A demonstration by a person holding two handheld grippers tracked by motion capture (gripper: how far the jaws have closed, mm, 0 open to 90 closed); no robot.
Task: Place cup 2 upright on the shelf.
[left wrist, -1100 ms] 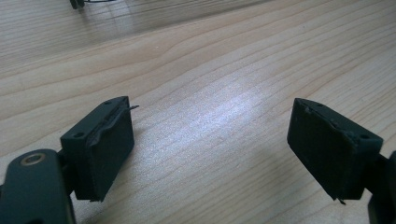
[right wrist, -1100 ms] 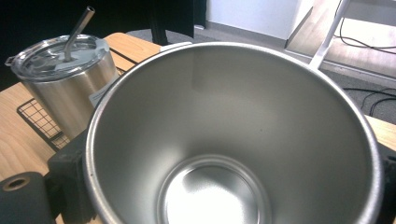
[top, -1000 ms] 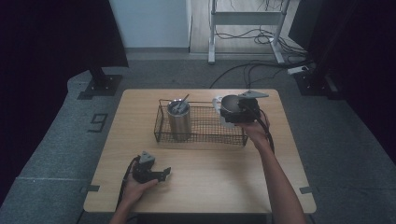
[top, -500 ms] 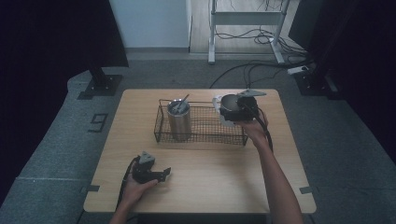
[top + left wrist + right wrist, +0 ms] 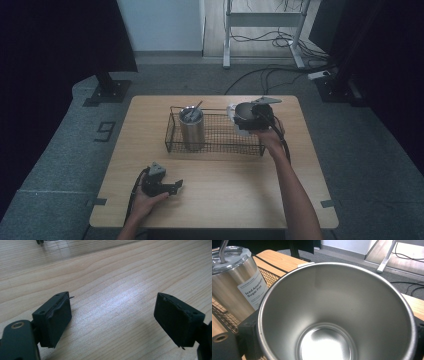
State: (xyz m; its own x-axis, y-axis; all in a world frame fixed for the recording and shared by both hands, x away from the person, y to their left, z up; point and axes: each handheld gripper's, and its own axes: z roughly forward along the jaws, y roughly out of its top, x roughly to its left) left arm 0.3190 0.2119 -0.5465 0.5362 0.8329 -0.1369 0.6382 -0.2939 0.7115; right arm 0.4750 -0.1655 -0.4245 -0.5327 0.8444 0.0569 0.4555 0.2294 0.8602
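Observation:
An empty steel cup is clamped between the black jaws of my right gripper, its open mouth facing the camera. In the high view the right gripper holds this cup tipped on its side over the right end of a black wire basket. A steel tumbler with a lid and straw stands upright in the basket's left part, and its white label is visible. My left gripper rests low on the wooden table near the front left. Its jaws stand wide apart over bare wood.
The wooden table has bare room between the basket and its front edge. Beyond the table lie grey floor mats, a desk frame and cables. Dark curtains hang at both sides.
The right gripper with the cup has barely shifted over the basket's right end. The left hand has stayed where it was.

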